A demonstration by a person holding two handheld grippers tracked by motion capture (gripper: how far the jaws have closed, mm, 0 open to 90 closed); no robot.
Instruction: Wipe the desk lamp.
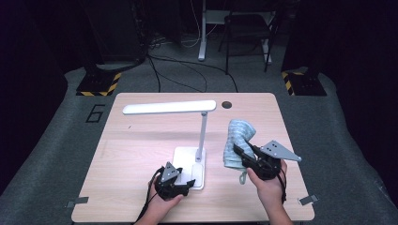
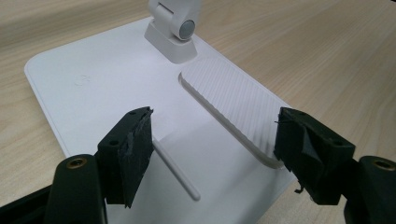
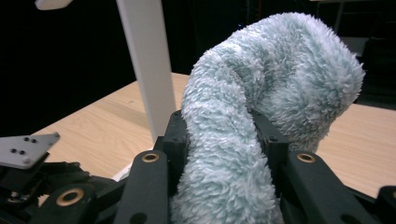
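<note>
A white desk lamp (image 1: pixel 202 129) stands mid-table, its flat base (image 2: pixel 107 79) toward the front edge and its long head (image 1: pixel 169 108) reaching left. My left gripper (image 1: pixel 180 183) hovers open just over the base's front edge, jaws spread above the ribbed groove (image 2: pixel 233 102) and a thin white stylus (image 2: pixel 175 170). Right of the lamp, my right gripper (image 1: pixel 244 157) is shut on a fluffy pale-blue cloth (image 3: pixel 261 116), which rises and curls over beyond the jaws. The lamp's post (image 3: pixel 147 65) stands just left of the cloth.
The light wooden table (image 1: pixel 141 150) has a round cable hole (image 1: pixel 226 104) at its far edge. Beyond it on the dark floor are cables, a chair (image 1: pixel 246 28) and a desk leg. Bare tabletop lies left of the lamp.
</note>
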